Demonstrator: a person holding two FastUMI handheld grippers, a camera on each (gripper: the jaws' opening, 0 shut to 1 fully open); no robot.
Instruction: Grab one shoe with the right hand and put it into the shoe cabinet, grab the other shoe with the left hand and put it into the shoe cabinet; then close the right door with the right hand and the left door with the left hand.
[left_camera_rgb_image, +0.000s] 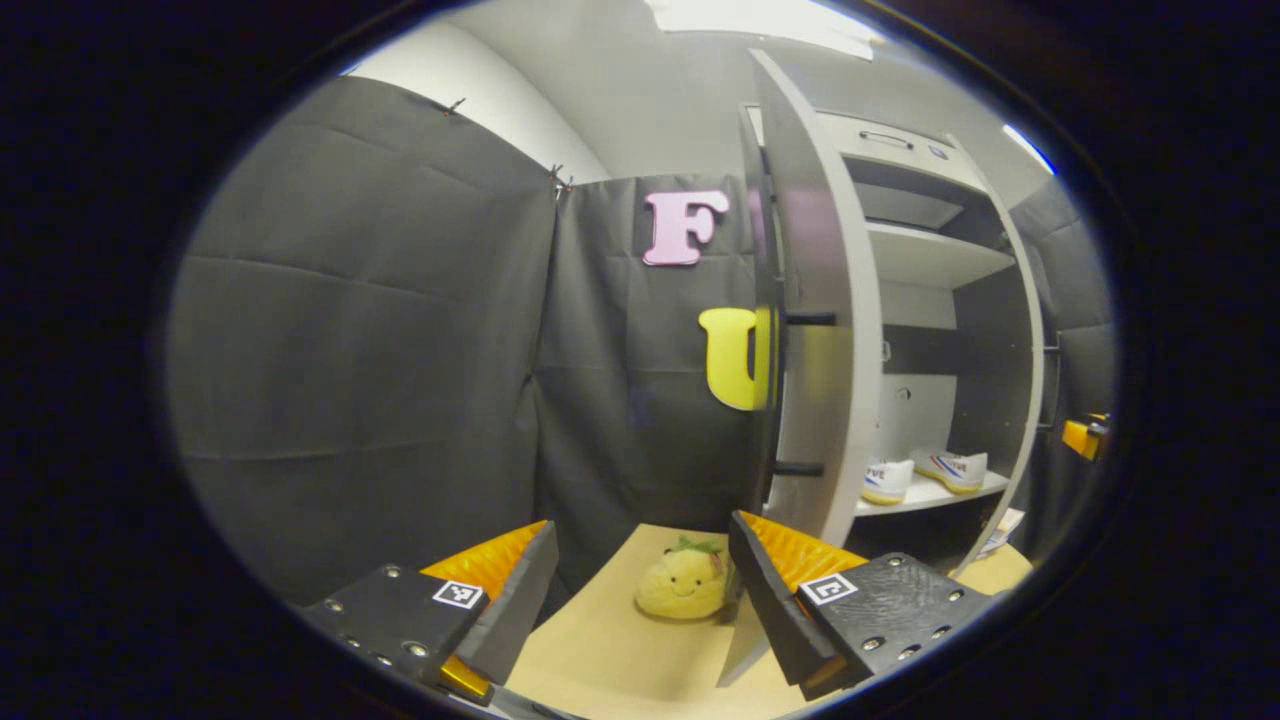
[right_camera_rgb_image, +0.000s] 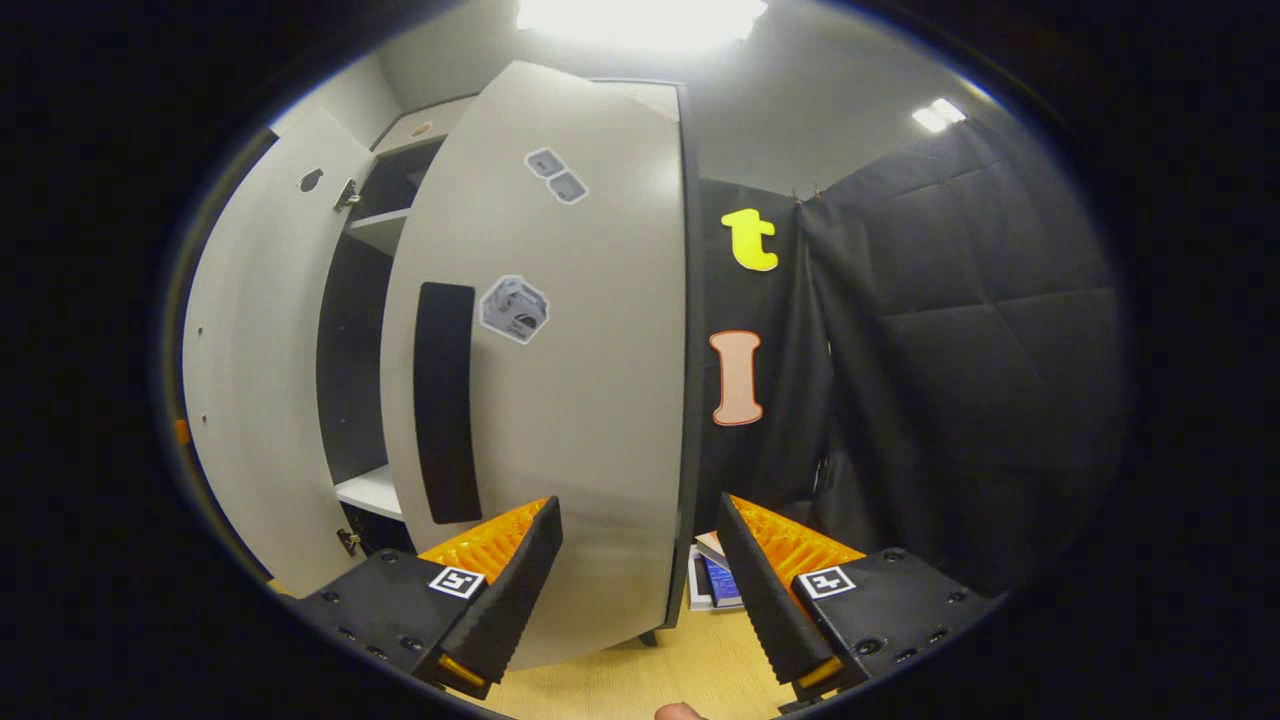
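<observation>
Shoes (left_camera_rgb_image: 925, 475) sit side by side on the lower shelf (left_camera_rgb_image: 915, 497) of the shoe cabinet (left_camera_rgb_image: 940, 300), so the job left is the doors. In the right gripper view the right hand-held gripper (right_camera_rgb_image: 635, 580) is released, fingers spread and empty, facing the outside of the right door (right_camera_rgb_image: 570, 380) beside its dark handle (right_camera_rgb_image: 447, 400), probably placed to push it shut. The left hand-held gripper (left_camera_rgb_image: 640, 590) is likewise released and empty, near the edge of the left door (left_camera_rgb_image: 810, 320), which stands wide open. A plush toy (left_camera_rgb_image: 685, 582) lies on the floor (left_camera_rgb_image: 620, 660) between its fingers.
</observation>
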